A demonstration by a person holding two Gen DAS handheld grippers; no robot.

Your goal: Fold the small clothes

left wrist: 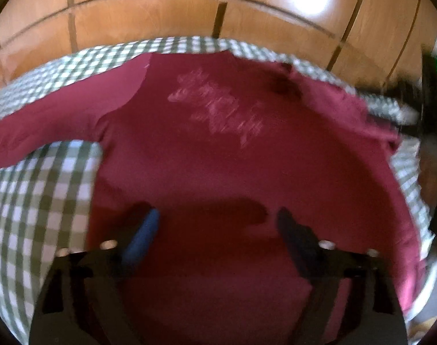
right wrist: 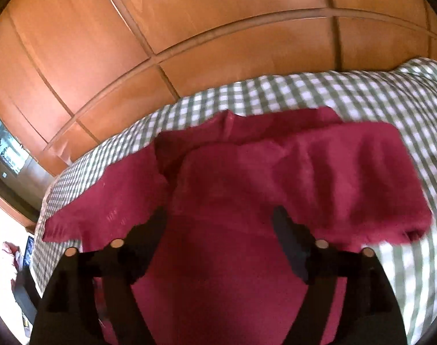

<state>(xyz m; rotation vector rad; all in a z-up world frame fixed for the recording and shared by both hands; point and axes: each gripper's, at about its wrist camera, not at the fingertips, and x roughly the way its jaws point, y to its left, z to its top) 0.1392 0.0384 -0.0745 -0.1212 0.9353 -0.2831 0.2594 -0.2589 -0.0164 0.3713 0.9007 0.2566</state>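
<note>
A maroon T-shirt (left wrist: 207,158) with a pale chest print (left wrist: 218,106) lies spread flat on a green-and-white checked cloth (left wrist: 40,201). One sleeve reaches out to the left in the left wrist view. My left gripper (left wrist: 217,221) hovers over the shirt's lower body, its jaws wide apart with only flat fabric beneath; one finger has a blue pad (left wrist: 145,230). In the right wrist view the same T-shirt (right wrist: 224,195) shows a flap (right wrist: 362,172) lying doubled over on the right. My right gripper (right wrist: 218,218) stands open above it and pinches nothing.
Glossy wooden cupboard panels (right wrist: 189,28) rise right behind the far edge of the checked cloth (right wrist: 304,89). A dark blurred shape (left wrist: 425,86) sits at the right edge of the left wrist view. The cloth's left edge (right wrist: 46,201) drops off beside a bright floor area.
</note>
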